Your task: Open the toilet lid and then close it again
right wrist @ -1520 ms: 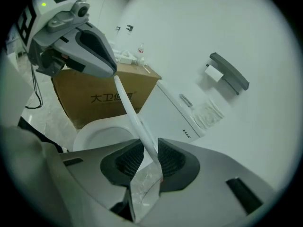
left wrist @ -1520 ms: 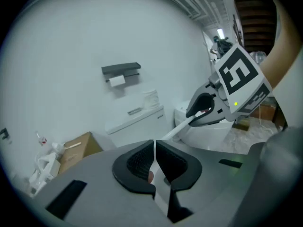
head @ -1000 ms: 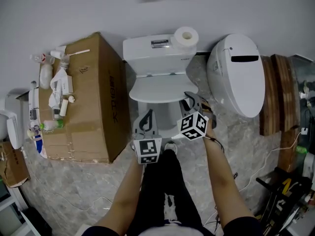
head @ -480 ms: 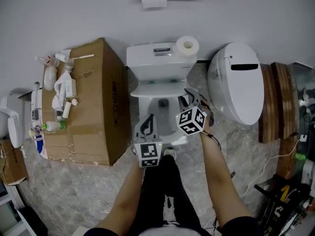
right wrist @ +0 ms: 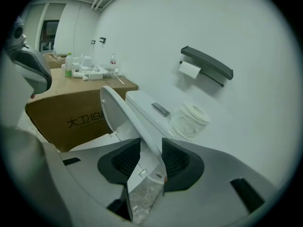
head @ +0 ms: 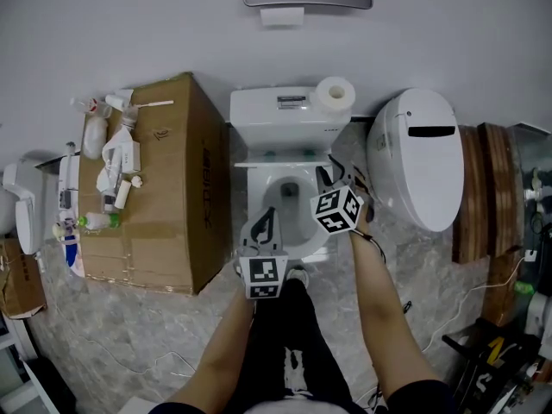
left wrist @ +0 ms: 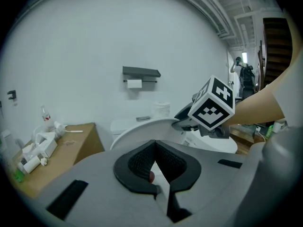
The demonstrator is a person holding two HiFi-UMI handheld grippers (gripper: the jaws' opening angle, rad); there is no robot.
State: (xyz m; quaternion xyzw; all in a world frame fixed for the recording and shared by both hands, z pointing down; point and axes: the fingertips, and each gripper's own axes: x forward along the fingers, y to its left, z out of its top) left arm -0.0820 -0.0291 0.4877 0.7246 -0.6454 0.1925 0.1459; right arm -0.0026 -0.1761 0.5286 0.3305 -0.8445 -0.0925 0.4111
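The white toilet [head: 283, 115] stands against the wall, its lid [head: 280, 163] raised almost upright so the bowl [head: 289, 195] shows. My right gripper [head: 333, 174] is at the lid's right edge. In the right gripper view the lid's rim [right wrist: 124, 116] runs down between the pads of the right gripper [right wrist: 151, 153]; the jaws have just been opening and a gap shows on the left side. My left gripper [head: 261, 223] hovers over the bowl's front, shut and empty, its tips meeting [left wrist: 154, 161] below the lid [left wrist: 142, 126].
A cardboard box [head: 164, 197] with bottles and packets on top stands left of the toilet. A second white toilet body [head: 414, 158] and wooden boards [head: 479, 188] stand to the right. A paper roll [head: 333, 94] sits on the cistern. Cables lie on the floor.
The lid has swung up from half raised to nearly upright, uncovering the bowl. My right gripper moved with it toward the cistern. The left gripper stayed put.
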